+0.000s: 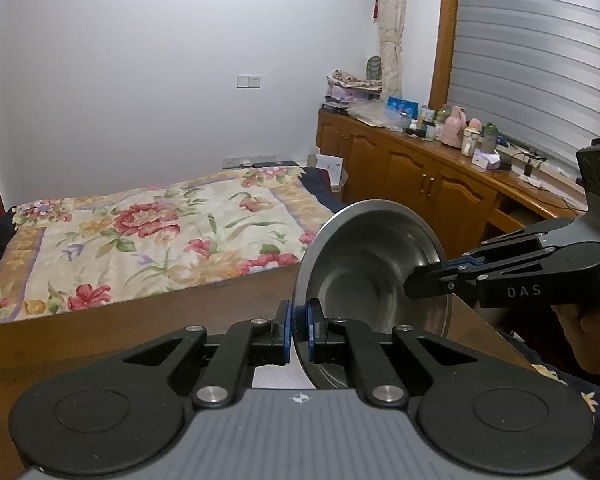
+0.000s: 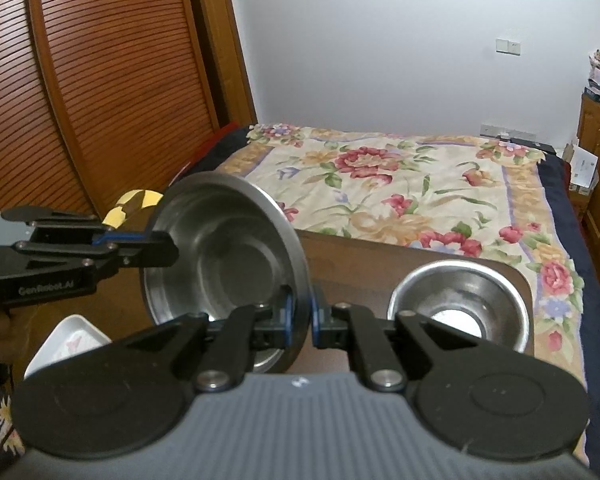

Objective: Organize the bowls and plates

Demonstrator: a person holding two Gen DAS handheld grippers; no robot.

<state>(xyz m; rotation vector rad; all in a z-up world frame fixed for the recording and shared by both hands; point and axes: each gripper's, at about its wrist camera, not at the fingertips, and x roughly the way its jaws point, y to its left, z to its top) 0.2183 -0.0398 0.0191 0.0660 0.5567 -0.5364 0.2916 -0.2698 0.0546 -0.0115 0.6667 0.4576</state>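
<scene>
A steel bowl (image 1: 364, 268) is held on edge above the brown table (image 1: 140, 328), its hollow facing the right gripper's side. My left gripper (image 1: 300, 330) is shut on its near rim. My right gripper (image 1: 414, 280) comes in from the right and is shut on the opposite rim. In the right wrist view the same bowl (image 2: 224, 256) stands on edge with my right gripper (image 2: 300, 320) clamped on its rim and the left gripper (image 2: 168, 248) on the far rim. A second steel bowl (image 2: 460, 304) sits upright on the table to the right.
A white square plate (image 2: 70, 344) lies at the table's left, partly hidden. A bed with a floral cover (image 2: 400, 184) is beyond the table. A wooden cabinet (image 1: 440, 172) crowded with bottles runs along the right wall. A louvred wooden door (image 2: 100, 80) stands left.
</scene>
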